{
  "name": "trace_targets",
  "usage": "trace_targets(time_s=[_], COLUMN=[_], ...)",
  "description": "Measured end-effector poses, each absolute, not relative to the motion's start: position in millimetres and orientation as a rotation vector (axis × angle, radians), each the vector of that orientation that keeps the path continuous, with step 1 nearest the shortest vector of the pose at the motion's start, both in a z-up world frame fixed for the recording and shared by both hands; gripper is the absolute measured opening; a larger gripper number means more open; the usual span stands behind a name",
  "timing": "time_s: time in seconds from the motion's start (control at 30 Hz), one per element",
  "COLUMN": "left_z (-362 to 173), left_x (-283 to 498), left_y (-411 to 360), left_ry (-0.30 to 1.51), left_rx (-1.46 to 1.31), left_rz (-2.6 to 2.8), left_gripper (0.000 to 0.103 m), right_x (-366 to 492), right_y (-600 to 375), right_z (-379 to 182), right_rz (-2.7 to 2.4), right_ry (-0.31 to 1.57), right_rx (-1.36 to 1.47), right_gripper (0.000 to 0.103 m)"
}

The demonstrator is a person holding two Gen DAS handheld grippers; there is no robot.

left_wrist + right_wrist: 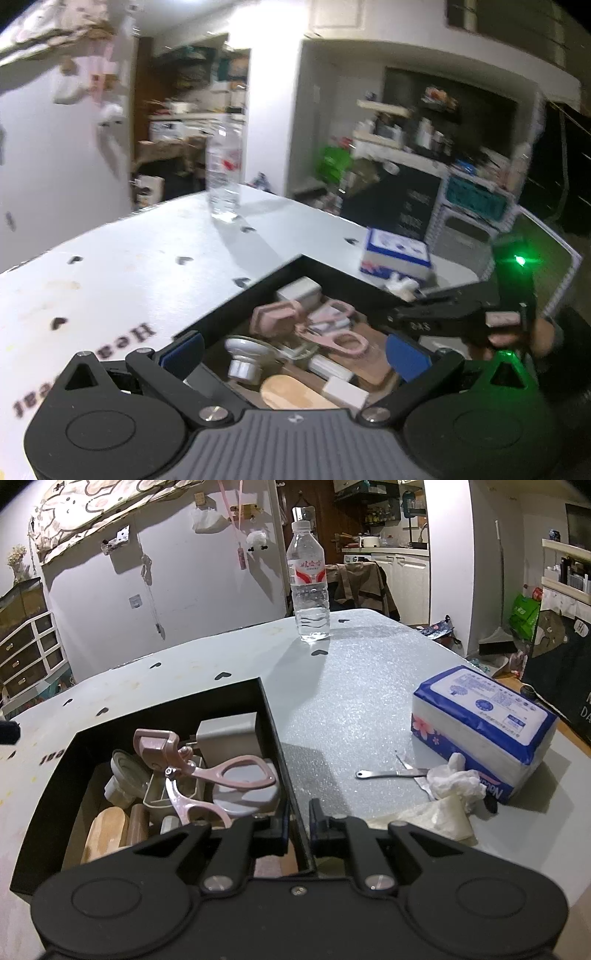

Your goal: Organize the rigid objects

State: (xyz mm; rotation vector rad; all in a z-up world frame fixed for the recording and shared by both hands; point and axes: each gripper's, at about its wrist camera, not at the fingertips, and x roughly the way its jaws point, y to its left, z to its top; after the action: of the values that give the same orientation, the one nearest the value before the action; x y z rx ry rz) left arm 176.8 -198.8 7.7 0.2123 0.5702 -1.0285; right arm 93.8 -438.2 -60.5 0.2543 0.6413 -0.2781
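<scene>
Box (275,734) first: black, open-topped, sitting on our pale table (369,701) and stuffed with small bits. We can pick out a pink eyelash curler (207,768) lying on top of the pile, a grey round lid (243,794) under its handle loop, a white charger block (229,731) toward the far wall and a wooden piece (107,830) at the near end.

Our right gripper (299,825) is clenched on the box's right-hand wall, one pad inside and one outside, so it's pinching the rim. Our left gripper (295,354) hangs over the box with its blue-padded fingers (404,356) spread wide and nothing between them; that view is pretty smeared.

Outside the box, just off to its right, there's a small metal tool (391,774) lying flat, touching a crumpled tissue (458,779) that sits against a blue-and-white tissue pack (487,720). A clear water bottle (309,587) stands upright near the far edge, well apart from everything else.
</scene>
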Motion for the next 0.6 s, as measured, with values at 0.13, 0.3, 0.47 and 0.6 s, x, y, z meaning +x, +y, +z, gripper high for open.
trace_targets(time_s=[0.13,0.3,0.47,0.6], left_z=[10.5,14.1,14.1,13.3], left_x=[173.0,164.5,147.6,128.9], left_y=[-192.3,-183.3,-172.0,-159.2], left_ry=[0.552,0.514,0.489,0.471], left_rx=[0.173,0.129,0.096,0.048], left_rz=[-0.935,-0.808,-0.743,-0.698], left_gripper=[0.103,0.103,0.103,0.103], right_x=[90.7,81.8,67.2,51.1], right_y=[-435.2,-430.2,-416.9,-405.5], right_z=[-53.6,-30.5,-6.1,3.4], right_rz=[-0.273,-0.262,-0.238,-0.256], right_ry=[0.622,0.549,0.474,0.434], right_rx=[0.227,0.196,0.160,0.126], right_gripper=[0.011,0.013,0.025,0.045])
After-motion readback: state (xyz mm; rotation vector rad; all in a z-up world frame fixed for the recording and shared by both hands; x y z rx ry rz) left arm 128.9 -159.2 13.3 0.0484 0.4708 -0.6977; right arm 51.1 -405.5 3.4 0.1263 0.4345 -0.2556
